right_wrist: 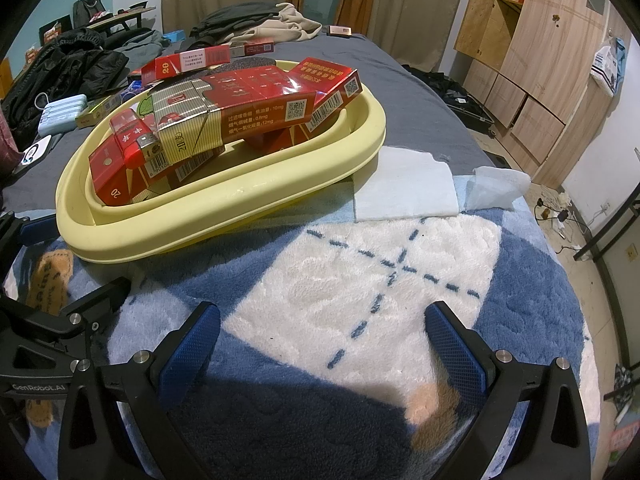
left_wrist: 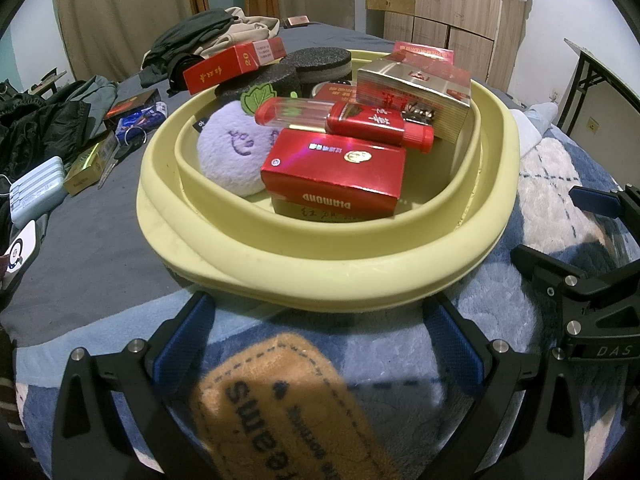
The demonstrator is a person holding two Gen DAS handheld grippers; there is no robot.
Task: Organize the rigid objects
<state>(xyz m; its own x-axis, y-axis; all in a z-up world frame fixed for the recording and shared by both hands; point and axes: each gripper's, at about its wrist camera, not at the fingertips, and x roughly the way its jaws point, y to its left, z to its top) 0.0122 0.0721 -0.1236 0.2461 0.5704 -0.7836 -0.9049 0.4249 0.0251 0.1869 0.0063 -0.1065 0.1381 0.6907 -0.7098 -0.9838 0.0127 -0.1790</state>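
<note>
Right under your left gripper [left_wrist: 320, 344] the blue pads sit wide apart with nothing in them, hovering over the fleece blanket [left_wrist: 400, 360] and its tan patch [left_wrist: 280, 408]. Your right gripper [right_wrist: 320, 344] is the same deal: fingers spread, empty, over a white square of that blanket.

Just ahead of the left pads is the pale yellow basin [left_wrist: 304, 264], its near rim almost touching them. It's piled up: a red DIAMOND box [left_wrist: 340, 172], a red lighter with a clear cap [left_wrist: 348, 120], a silver-and-red carton [left_wrist: 416, 96], a purple plush [left_wrist: 236, 148], black foam discs [left_wrist: 316, 64] at the back, and a red pack [left_wrist: 236, 64] perched on top.

From the right wrist view, the basin is up and left, with a folded white cloth [right_wrist: 404, 188] just beside its right edge.

Beyond that it's grey bedsheet [right_wrist: 400, 80]. The left side is cluttered with dark clothes [left_wrist: 48, 120], a light blue case [left_wrist: 36, 192] and what looks like a gold box [left_wrist: 88, 164], so your free room is the blanket on the right. Wooden cabinets [right_wrist: 552, 60] stand along the far right wall.
</note>
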